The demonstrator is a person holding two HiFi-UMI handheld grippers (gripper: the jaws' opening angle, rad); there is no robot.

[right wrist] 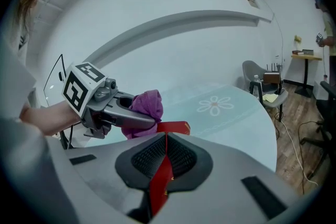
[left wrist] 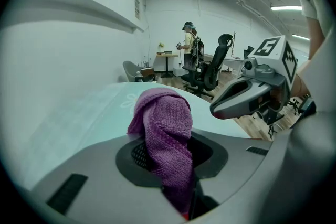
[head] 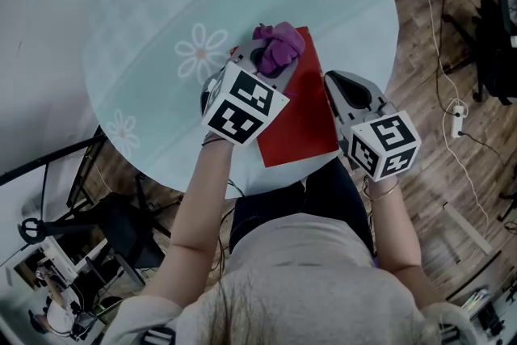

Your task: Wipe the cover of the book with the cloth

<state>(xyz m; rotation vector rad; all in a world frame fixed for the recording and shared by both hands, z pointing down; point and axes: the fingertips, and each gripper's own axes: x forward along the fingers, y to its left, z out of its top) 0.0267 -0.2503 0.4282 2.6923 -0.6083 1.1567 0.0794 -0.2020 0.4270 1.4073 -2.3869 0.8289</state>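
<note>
A red book (head: 303,117) lies on the round table near its front edge. My left gripper (head: 271,61) is shut on a bunched purple cloth (head: 279,44) and holds it over the book's far left corner. In the left gripper view the cloth (left wrist: 165,134) is pinched between the jaws and bulges up above them. My right gripper (head: 333,85) is shut on the book's right edge. In the right gripper view the red cover (right wrist: 160,176) runs edge-on between the jaws, with the left gripper (right wrist: 121,113) and cloth (right wrist: 144,107) just beyond.
The pale green table (head: 161,4) bears white flower prints. Wooden floor with cables (head: 452,105) lies to the right, and a dark chair (head: 121,226) stands under the table's left. In the left gripper view, office chairs (left wrist: 210,68) and a person (left wrist: 188,44) stand far off.
</note>
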